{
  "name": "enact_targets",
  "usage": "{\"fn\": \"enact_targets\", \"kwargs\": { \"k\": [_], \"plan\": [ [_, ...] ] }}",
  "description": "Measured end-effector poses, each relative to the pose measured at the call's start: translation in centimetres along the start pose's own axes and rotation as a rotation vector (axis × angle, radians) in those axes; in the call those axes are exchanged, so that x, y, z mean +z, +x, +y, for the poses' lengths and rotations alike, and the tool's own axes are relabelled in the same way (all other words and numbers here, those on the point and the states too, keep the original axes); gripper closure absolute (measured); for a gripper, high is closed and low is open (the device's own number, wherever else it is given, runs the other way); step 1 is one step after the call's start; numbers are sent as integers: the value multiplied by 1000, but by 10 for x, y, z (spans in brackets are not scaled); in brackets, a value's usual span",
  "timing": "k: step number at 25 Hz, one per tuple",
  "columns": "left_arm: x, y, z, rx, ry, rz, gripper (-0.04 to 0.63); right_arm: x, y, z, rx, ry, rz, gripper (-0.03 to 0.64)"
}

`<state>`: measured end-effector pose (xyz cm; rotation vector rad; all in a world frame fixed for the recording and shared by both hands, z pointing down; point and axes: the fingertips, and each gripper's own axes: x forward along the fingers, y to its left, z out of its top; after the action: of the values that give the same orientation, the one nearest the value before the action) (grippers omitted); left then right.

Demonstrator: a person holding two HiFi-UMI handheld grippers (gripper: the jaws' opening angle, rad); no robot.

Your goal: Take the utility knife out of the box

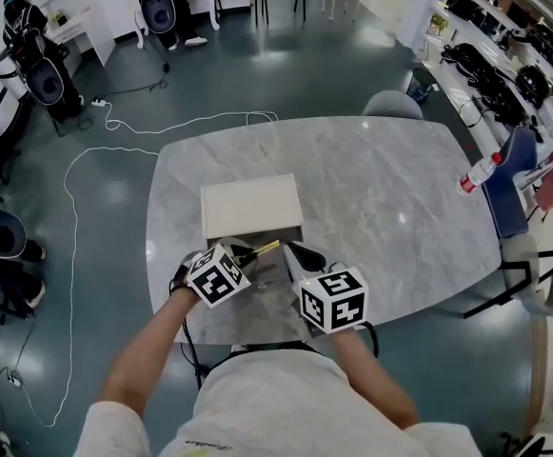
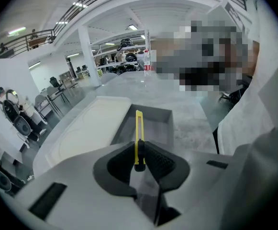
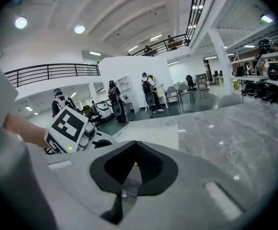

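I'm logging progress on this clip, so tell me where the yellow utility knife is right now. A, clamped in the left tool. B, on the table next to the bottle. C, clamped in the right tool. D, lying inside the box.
A: in the left gripper view the left tool is shut on the yellow utility knife, with the open box beyond it.

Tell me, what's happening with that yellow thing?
A person holds a gripper tool in each hand at a marble table. The left gripper is clamped on a yellow utility knife, whose tip points over the open box. The right gripper is shut and empty alongside.
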<state>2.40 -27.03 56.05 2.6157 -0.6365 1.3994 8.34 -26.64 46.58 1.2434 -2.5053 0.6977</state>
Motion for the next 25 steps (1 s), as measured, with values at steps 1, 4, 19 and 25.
{"fn": "enact_targets", "kwargs": {
  "k": [1, 4, 19, 25],
  "plan": [
    [2, -5, 1, 12, -4, -18, 534, 0, 1, 3, 0, -1, -2, 612],
    [5, -20, 6, 51, -12, -71, 534, -1, 3, 10, -2, -7, -9, 612],
    [32, -92, 40, 258, -270, -415, 534, 19, 6, 20, -17, -24, -50, 612],
    [26, -113, 47, 322, -449, -538, 534, 25, 8, 28, -5, -44, -62, 612]
  ]
}}
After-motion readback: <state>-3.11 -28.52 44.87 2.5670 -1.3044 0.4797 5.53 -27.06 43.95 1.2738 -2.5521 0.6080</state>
